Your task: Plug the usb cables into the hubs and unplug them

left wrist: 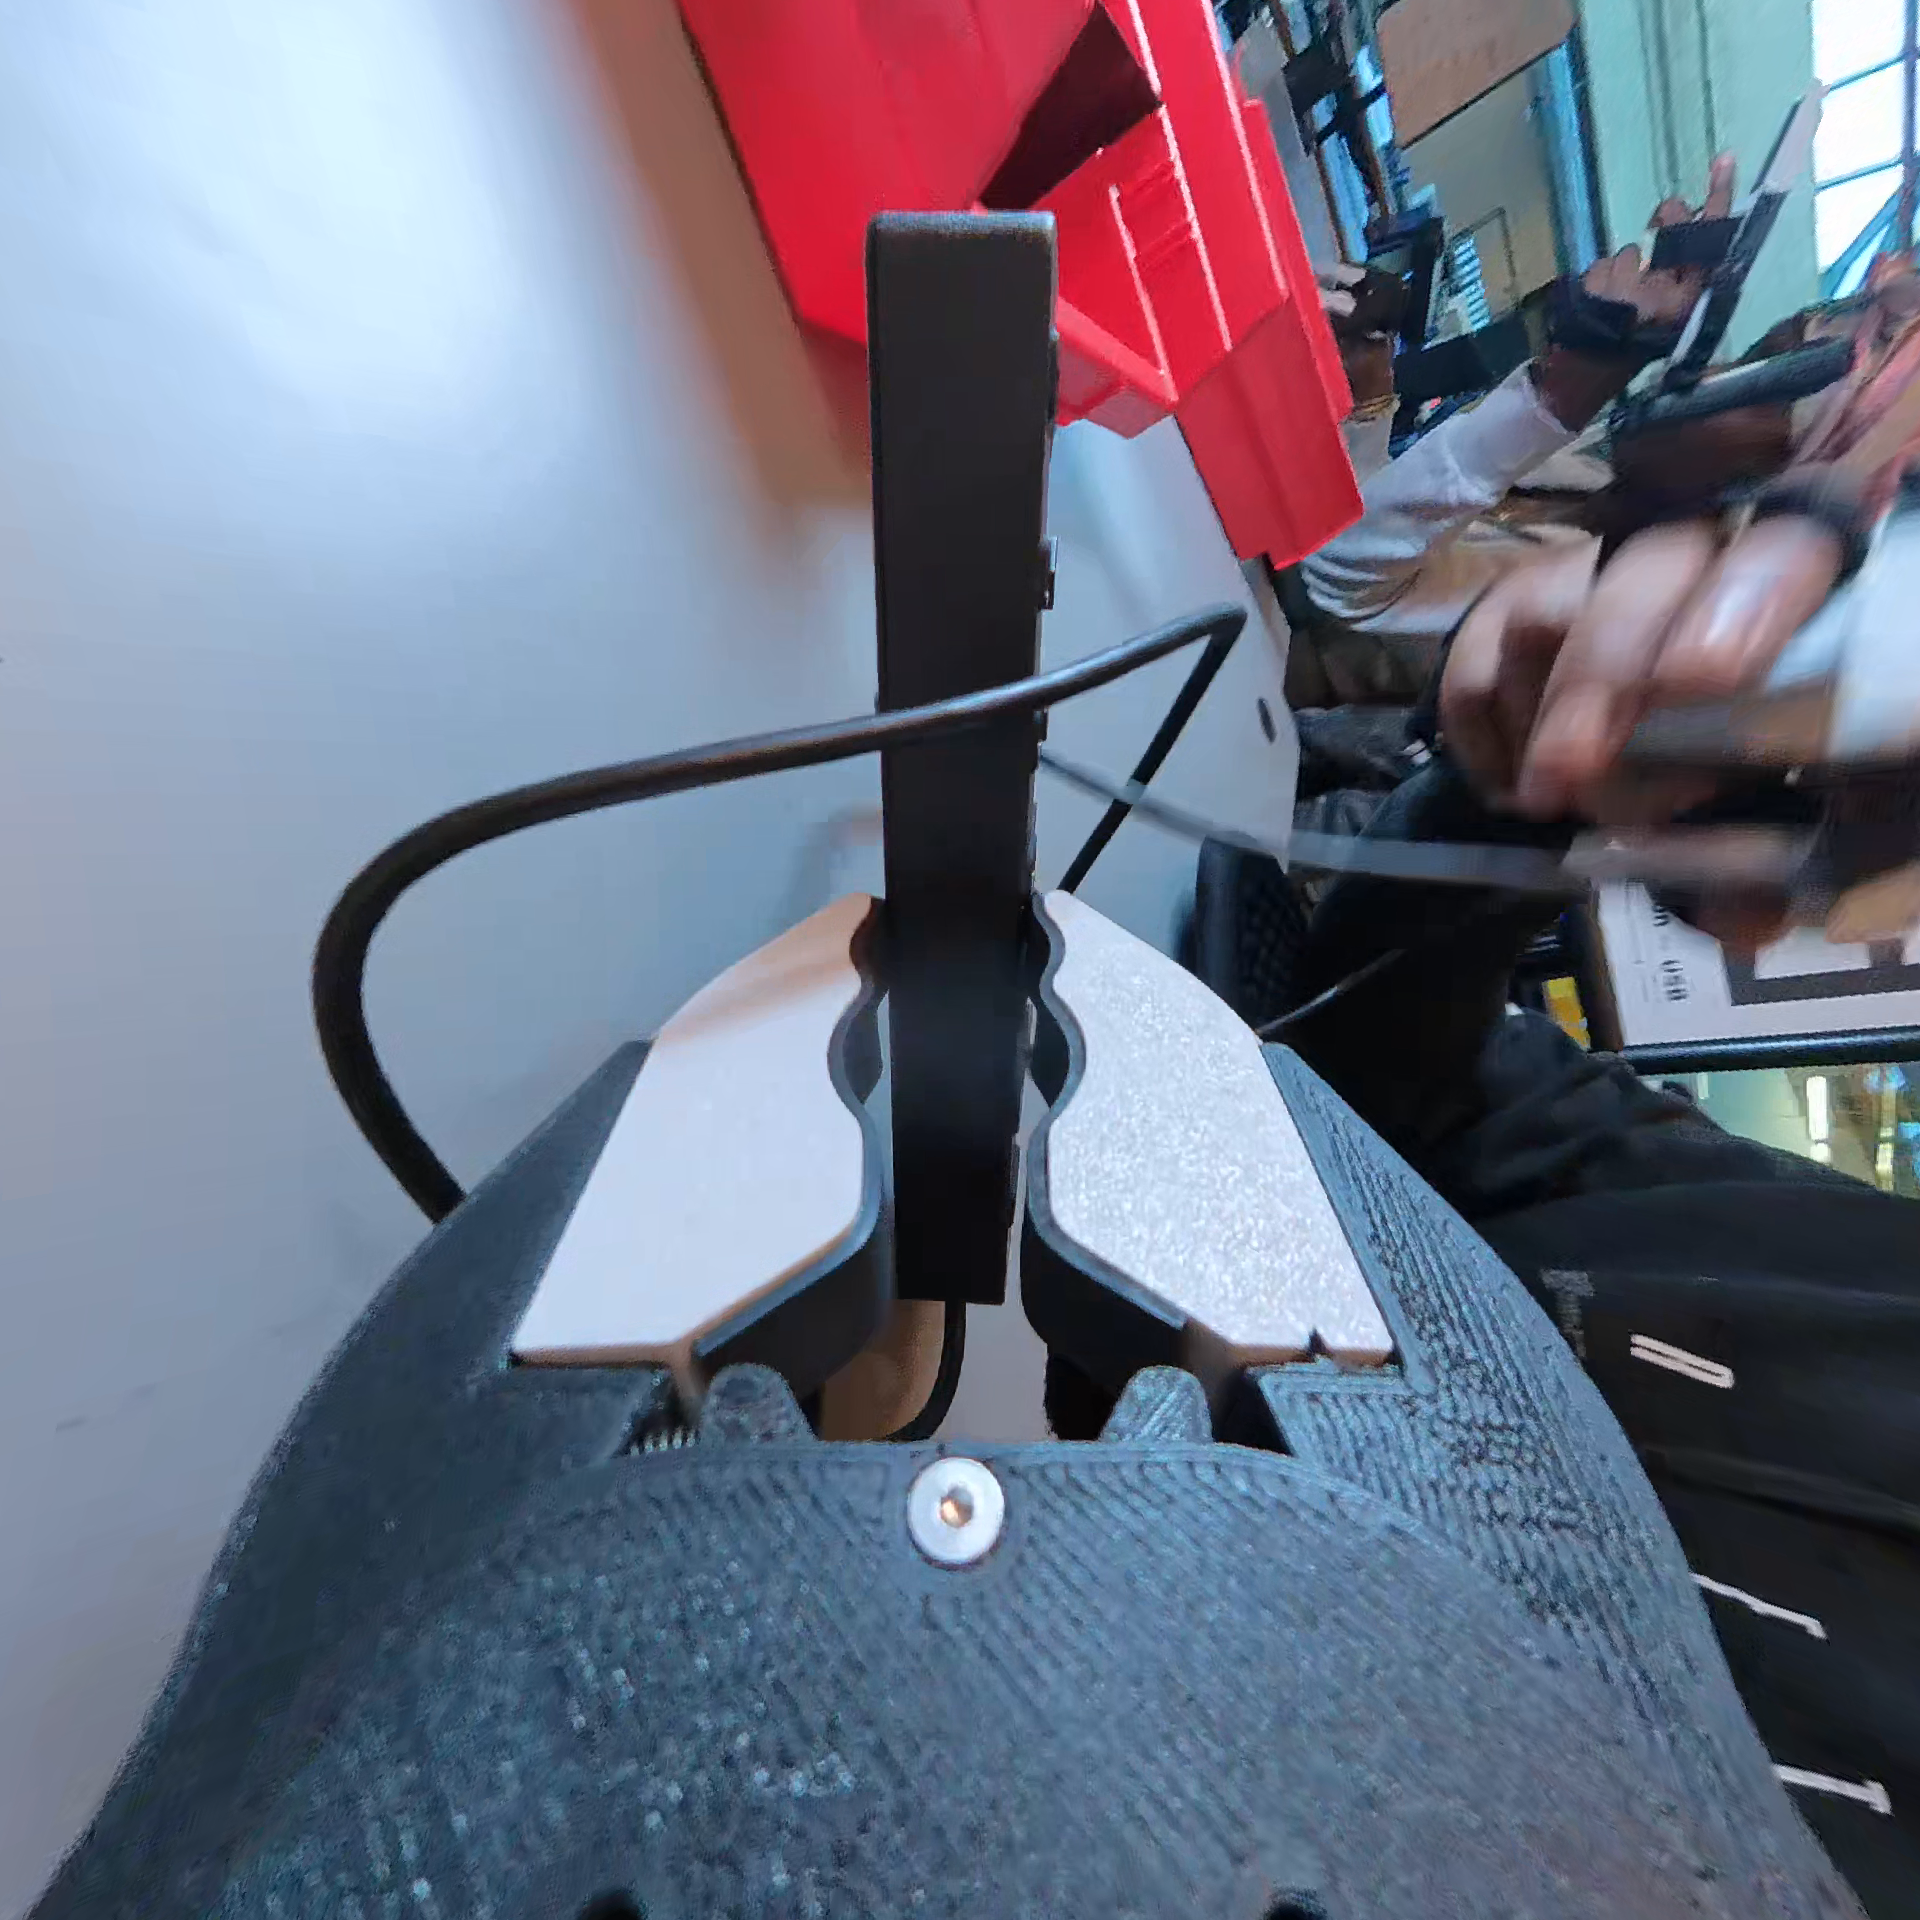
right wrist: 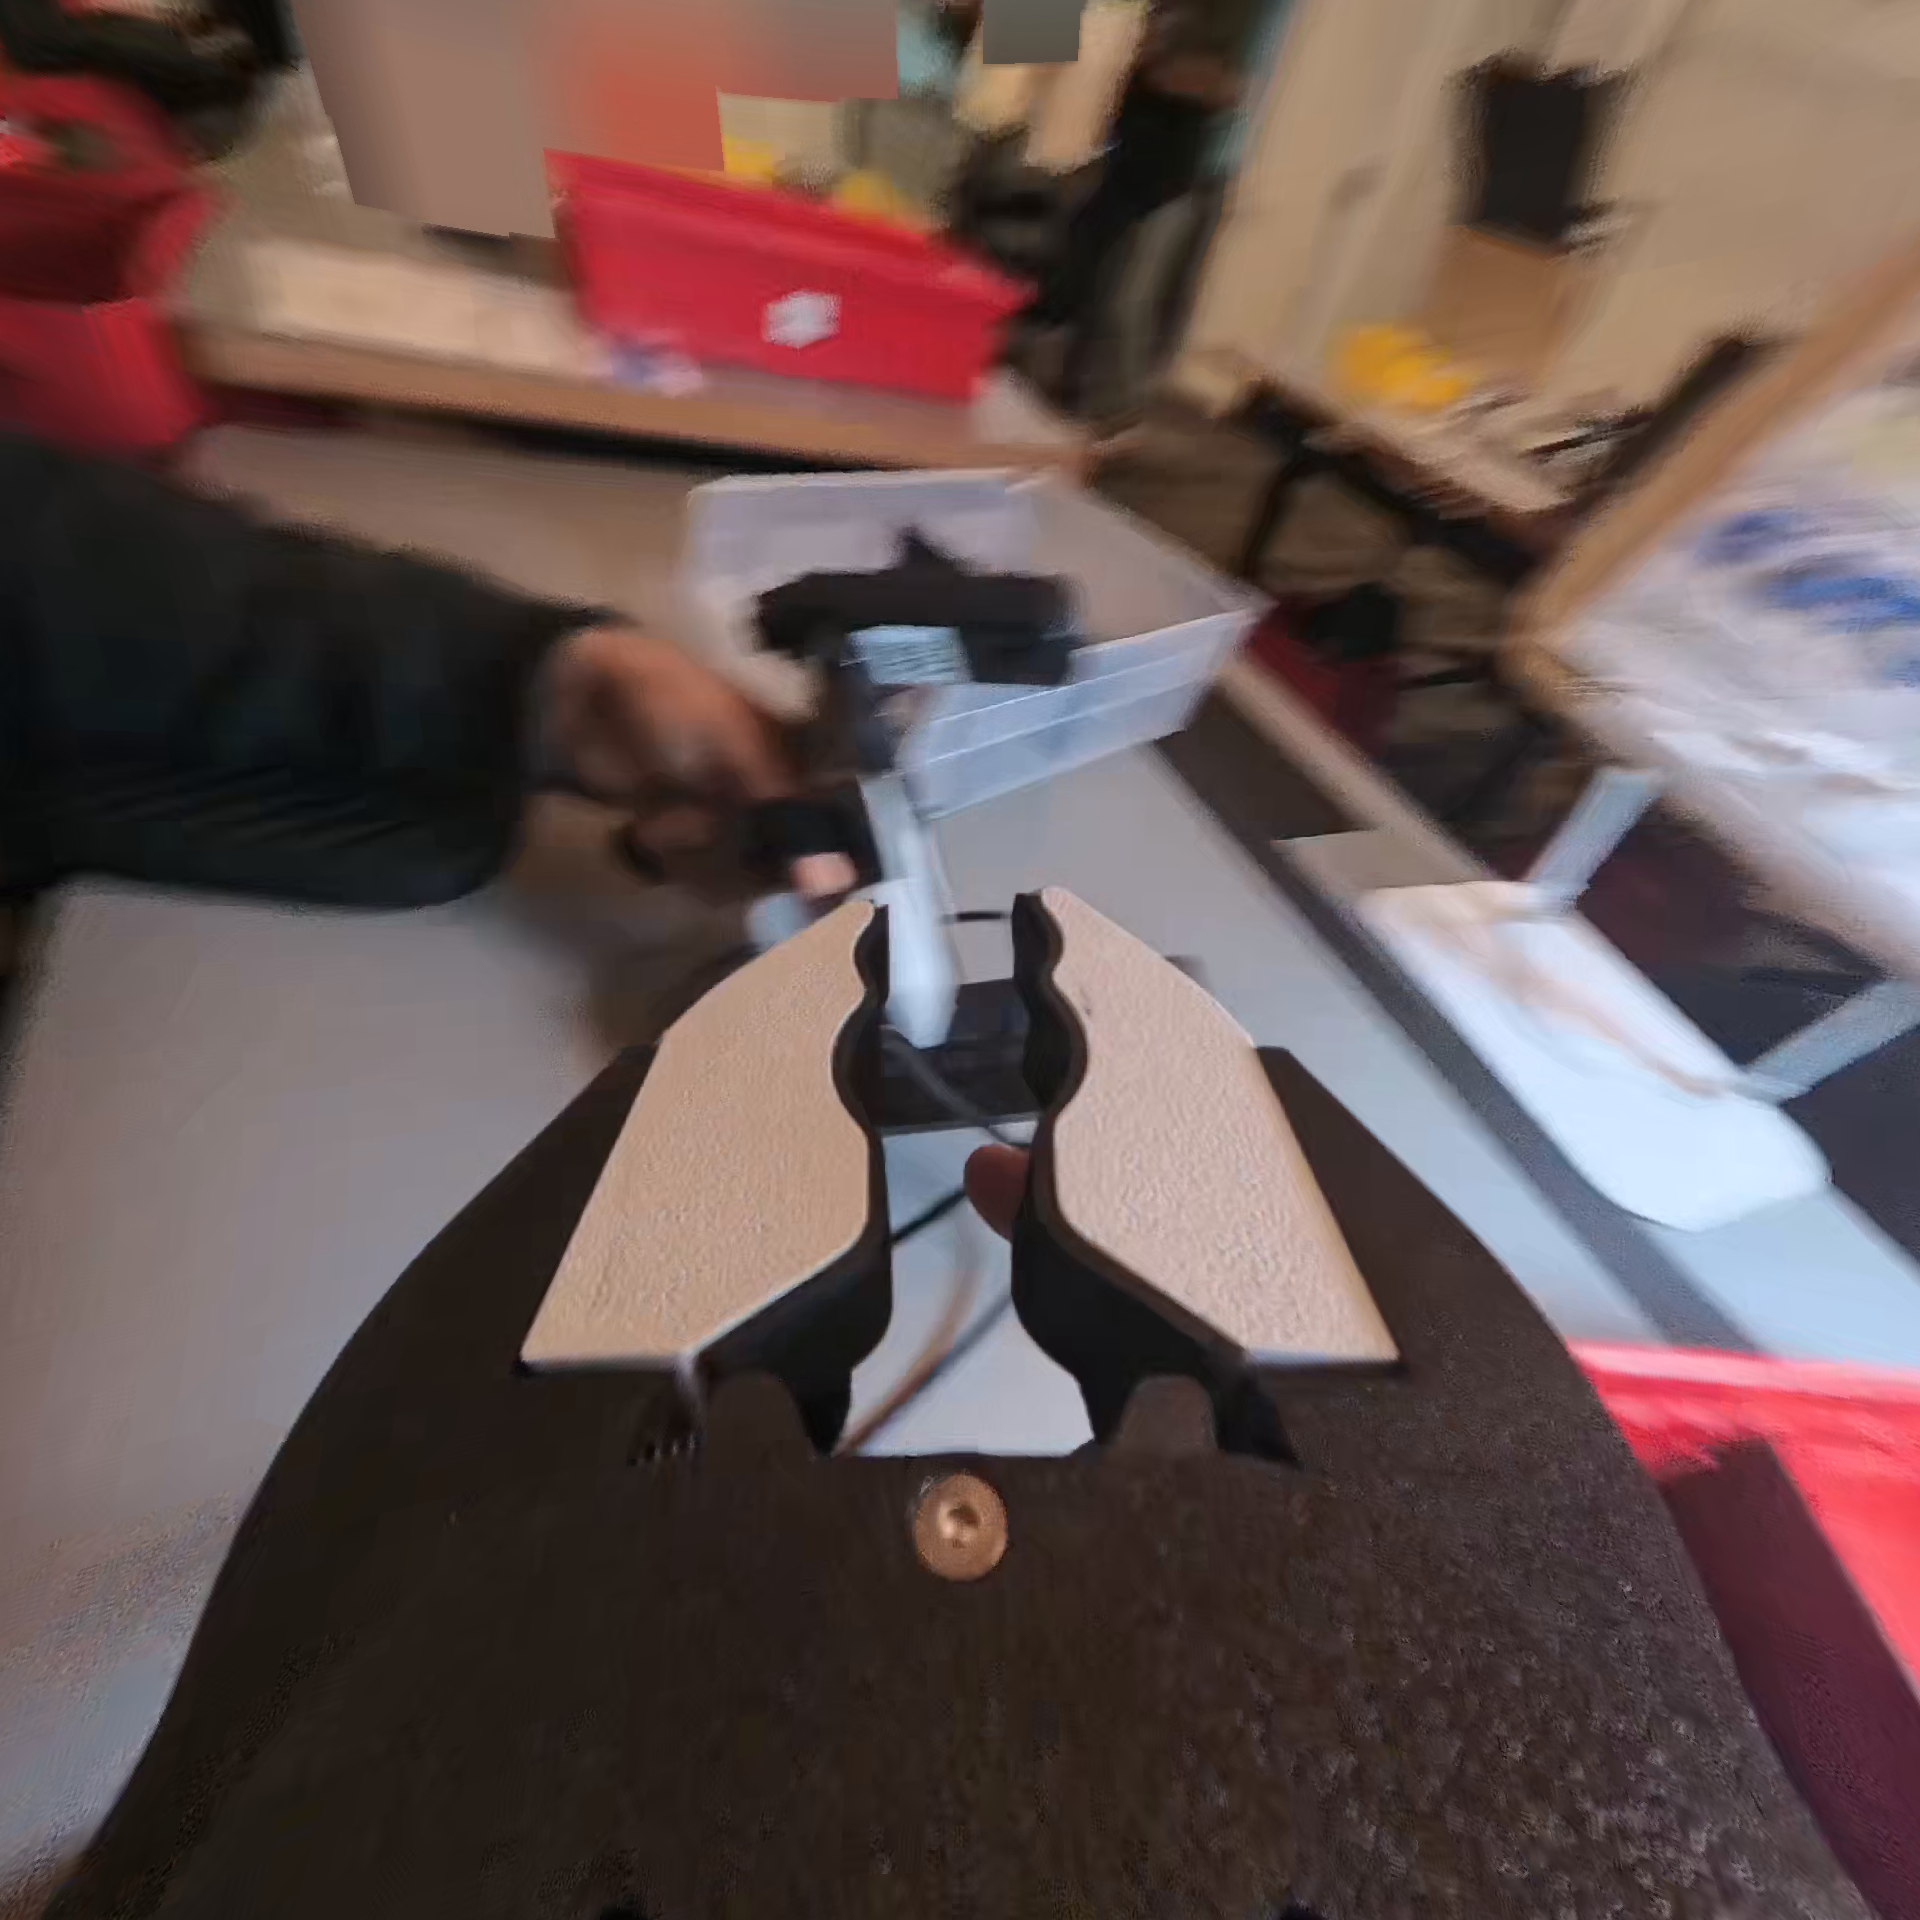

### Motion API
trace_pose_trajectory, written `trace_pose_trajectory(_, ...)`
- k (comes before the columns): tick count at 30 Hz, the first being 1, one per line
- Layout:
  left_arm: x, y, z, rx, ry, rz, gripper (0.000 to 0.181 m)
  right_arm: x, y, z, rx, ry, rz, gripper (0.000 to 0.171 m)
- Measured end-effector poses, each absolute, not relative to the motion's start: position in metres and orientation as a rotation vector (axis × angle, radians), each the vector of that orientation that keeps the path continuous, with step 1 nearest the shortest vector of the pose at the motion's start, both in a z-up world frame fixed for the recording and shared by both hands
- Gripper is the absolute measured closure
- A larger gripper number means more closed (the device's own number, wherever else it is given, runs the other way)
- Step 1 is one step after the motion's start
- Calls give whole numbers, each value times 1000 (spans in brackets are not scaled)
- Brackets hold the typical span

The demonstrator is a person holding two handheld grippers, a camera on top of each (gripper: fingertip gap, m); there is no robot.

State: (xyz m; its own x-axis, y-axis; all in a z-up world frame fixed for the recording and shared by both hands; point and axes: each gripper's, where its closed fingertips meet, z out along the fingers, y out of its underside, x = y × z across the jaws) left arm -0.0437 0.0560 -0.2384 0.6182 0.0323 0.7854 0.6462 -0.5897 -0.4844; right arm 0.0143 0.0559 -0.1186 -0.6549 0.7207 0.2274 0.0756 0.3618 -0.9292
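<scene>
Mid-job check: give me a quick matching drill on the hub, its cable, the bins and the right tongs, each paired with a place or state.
Things:
1. black hub
2. black cable
3. red bins
4. right tongs

States:
A. loops off to the left and back across the hub
B. slightly apart, gripping nothing
C. clamped upright in the left tongs
D. lined up behind the hub

Pairs: 1-C, 2-A, 3-D, 4-B
</scene>
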Motion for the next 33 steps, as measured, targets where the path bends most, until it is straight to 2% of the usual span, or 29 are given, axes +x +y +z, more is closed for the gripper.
trace_pose_trajectory(2,-46,58,-231,-1967,-569,-1017,156,30,15,-154,-608,-2240,1217,148)
trace_pose_trajectory(5,-53,57,-227,-1910,-610,-1049,156,36,-7,-203,-528,-2432,842,148)
trace_pose_trajectory(9,-44,49,-226,-1916,-557,-1165,156,-15,96,-219,-734,-2169,101,152)
trace_pose_trajectory(12,-30,49,-219,-1895,-507,-1252,157,-40,167,-208,-884,-1960,13,165)
trace_pose_trajectory(14,-10,44,-214,-1908,-398,-1358,157,-45,201,-200,-956,-1857,-43,158)
trace_pose_trajectory(17,13,37,-208,-1911,-276,-1469,157,-54,208,-185,-1005,-1751,215,149)
trace_pose_trajectory(21,33,30,-190,-1841,-125,-1569,157,-51,215,-136,-1051,-1506,483,149)
trace_pose_trajectory(27,17,40,-178,-1756,-230,-1501,157,-19,136,-78,-813,-1541,1107,150)
trace_pose_trajectory(30,1,43,-178,-1716,-307,-1476,157,-2,97,-105,-776,-1854,1175,135)
trace_pose_trajectory(32,-5,43,-180,-1716,-334,-1450,157,-5,95,-136,-813,-1985,1061,122)
trace_pose_trajectory(33,-6,42,-180,-1719,-334,-1448,157,-11,101,-150,-816,-2007,962,123)
